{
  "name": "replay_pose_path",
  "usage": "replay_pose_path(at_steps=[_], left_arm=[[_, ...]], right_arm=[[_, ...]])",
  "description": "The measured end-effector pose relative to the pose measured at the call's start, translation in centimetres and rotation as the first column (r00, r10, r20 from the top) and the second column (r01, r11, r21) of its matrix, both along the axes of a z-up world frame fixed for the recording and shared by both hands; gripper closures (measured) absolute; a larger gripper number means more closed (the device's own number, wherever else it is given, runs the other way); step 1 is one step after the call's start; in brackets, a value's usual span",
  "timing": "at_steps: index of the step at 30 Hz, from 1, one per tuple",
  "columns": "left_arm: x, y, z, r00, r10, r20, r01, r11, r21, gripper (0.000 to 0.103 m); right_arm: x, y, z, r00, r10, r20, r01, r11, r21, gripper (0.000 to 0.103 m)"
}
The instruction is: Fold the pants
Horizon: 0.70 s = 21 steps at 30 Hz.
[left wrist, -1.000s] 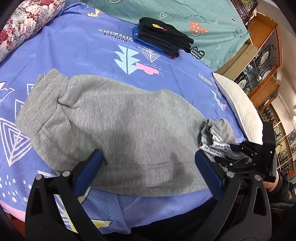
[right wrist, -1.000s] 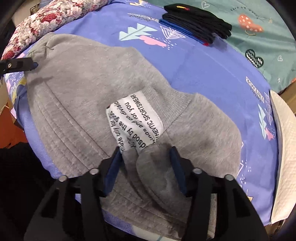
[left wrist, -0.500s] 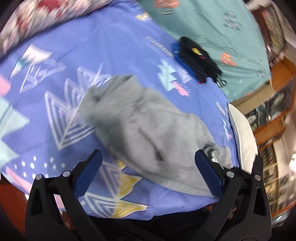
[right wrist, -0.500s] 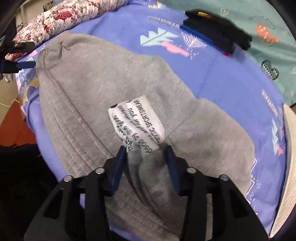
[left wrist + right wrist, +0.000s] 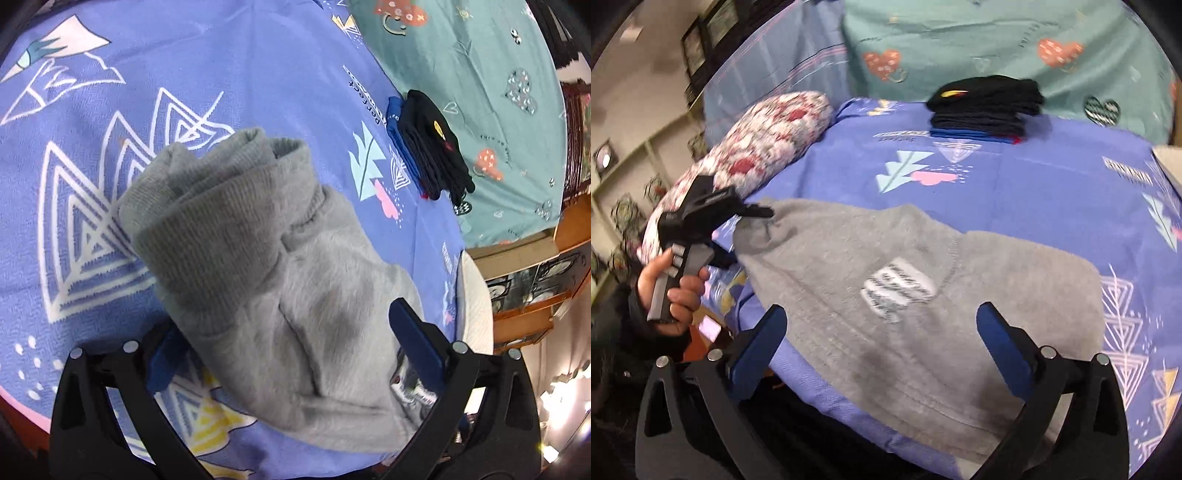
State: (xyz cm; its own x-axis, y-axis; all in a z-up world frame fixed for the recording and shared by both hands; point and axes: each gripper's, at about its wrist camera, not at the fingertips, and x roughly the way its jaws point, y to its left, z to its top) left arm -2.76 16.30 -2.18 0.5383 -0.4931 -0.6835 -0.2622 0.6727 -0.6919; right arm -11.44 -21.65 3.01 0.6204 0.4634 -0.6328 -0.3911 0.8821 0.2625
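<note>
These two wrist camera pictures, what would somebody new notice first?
First the grey pants, spread across the near part of the purple patterned bedsheet, with a white printed label showing in the right wrist view. In the left wrist view their ribbed waistband bunches up between the open left tongs. A stack of dark folded clothes sits at the far side.

One pair of grey pants [image 5: 923, 295] is counted, one stack of dark folded clothes [image 5: 986, 107], one floral pillow [image 5: 764, 144], one white pillow [image 5: 474, 295], two claws: left [image 5: 291, 347], right [image 5: 882, 339].
</note>
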Motion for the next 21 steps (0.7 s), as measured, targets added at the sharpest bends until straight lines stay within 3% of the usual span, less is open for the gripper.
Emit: replay_pose_path(at_steps=[1, 5, 9, 10, 12, 13, 14, 15, 19, 21], left_arm=[[0.0, -0.1, 0.1, 1.000, 0.004, 0.008, -0.004, 1.000, 0.006, 0.005], [-0.8, -0.4, 0.4, 0.997, 0.066, 0.031, -0.069, 0.994, 0.091, 0.059], [-0.9, 0.6, -0.5, 0.993, 0.119, -0.006, -0.119, 0.992, 0.029, 0.059], [-0.8, 0.6, -0.7, 0.992, 0.126, -0.014, -0.126, 0.992, 0.014, 0.052], [-0.5, 0.5, -0.8, 0.990, 0.136, -0.018, -0.137, 0.991, -0.003, 0.050], [-0.4, 0.2, -0.6, 0.992, 0.129, -0.006, -0.129, 0.992, 0.005, 0.052], [-0.4, -0.1, -0.2, 0.992, 0.127, 0.014, -0.127, 0.991, 0.036, 0.068], [-0.5, -0.2, 0.0, 0.991, 0.135, 0.021, -0.136, 0.989, 0.051, 0.075], [-1.4, -0.6, 1.5, 0.987, 0.137, 0.085, -0.143, 0.988, 0.060, 0.085], [-2.0, -1.6, 3.3, 0.982, 0.118, 0.145, -0.134, 0.986, 0.104, 0.086]], right_arm=[[0.1, -0.8, 0.0, 1.000, -0.026, 0.000, 0.026, 0.999, 0.021, 0.001], [0.1, -3.9, -0.1, 0.993, -0.121, 0.002, 0.121, 0.992, 0.036, 0.001], [0.3, -5.2, -1.1, 0.989, -0.146, -0.031, 0.148, 0.988, 0.051, 0.001], [0.5, -5.4, -1.3, 0.988, -0.147, -0.040, 0.149, 0.987, 0.057, 0.001], [0.3, -5.9, -1.7, 0.988, -0.146, -0.052, 0.149, 0.986, 0.075, 0.001], [0.3, -6.0, -1.7, 0.988, -0.144, -0.050, 0.148, 0.986, 0.082, 0.001], [0.1, -6.1, -1.6, 0.989, -0.144, -0.041, 0.147, 0.985, 0.088, 0.001], [-0.1, -6.4, -1.6, 0.988, -0.148, -0.036, 0.150, 0.985, 0.086, 0.001], [-0.3, -7.9, -1.6, 0.982, -0.186, -0.030, 0.188, 0.978, 0.086, 0.007], [-0.3, -9.5, -1.6, 0.974, -0.224, -0.039, 0.227, 0.969, 0.101, 0.010]])
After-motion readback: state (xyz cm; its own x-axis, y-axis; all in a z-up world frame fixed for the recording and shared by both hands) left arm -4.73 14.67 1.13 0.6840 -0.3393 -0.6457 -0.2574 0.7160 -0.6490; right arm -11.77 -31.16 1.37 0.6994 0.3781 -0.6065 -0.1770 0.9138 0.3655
